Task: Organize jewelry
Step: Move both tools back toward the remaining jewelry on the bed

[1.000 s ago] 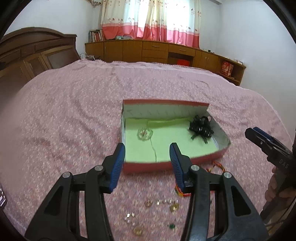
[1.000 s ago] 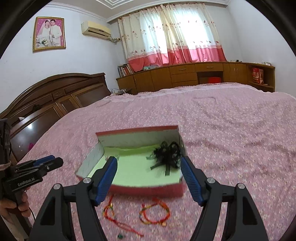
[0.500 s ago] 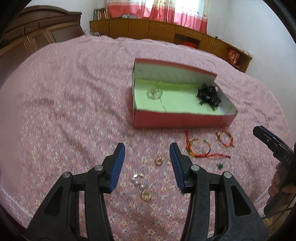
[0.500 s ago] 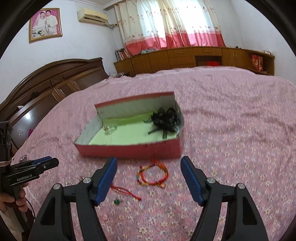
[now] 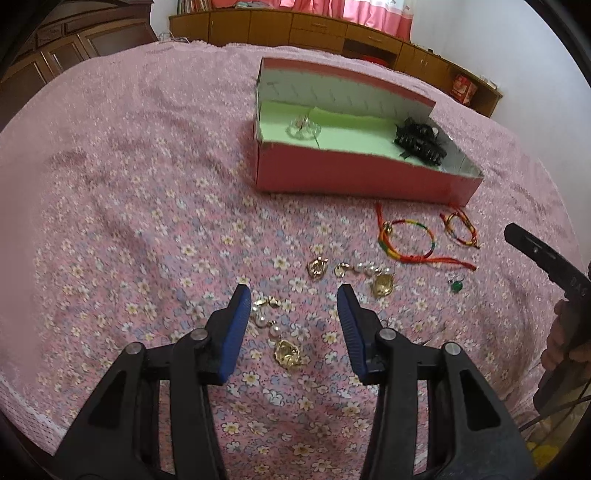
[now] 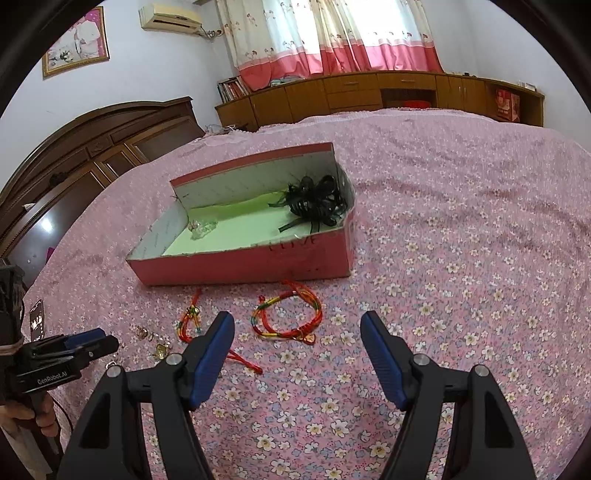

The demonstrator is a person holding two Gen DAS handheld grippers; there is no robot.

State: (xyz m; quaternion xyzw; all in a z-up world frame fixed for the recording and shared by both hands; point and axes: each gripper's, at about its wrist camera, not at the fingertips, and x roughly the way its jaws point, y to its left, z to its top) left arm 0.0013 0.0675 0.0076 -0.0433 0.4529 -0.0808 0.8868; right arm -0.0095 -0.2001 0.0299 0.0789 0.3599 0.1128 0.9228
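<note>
A bed (image 6: 461, 229) with a pink flowered cover fills most of the room. At 12 o'clock, daylight glows through white-and-pink curtains (image 6: 325, 33) above a long row of low wooden cabinets (image 6: 369, 94). At 10 o'clock a dark wooden headboard (image 6: 92, 147) stands against a pale wall bearing a framed picture (image 6: 75, 42) and an air conditioner (image 6: 171, 16).

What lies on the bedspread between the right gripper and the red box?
In the right wrist view, a red multicolour cord bracelet lies on the flowered bedspread between the open right gripper and the red box; nothing else is there.
</note>
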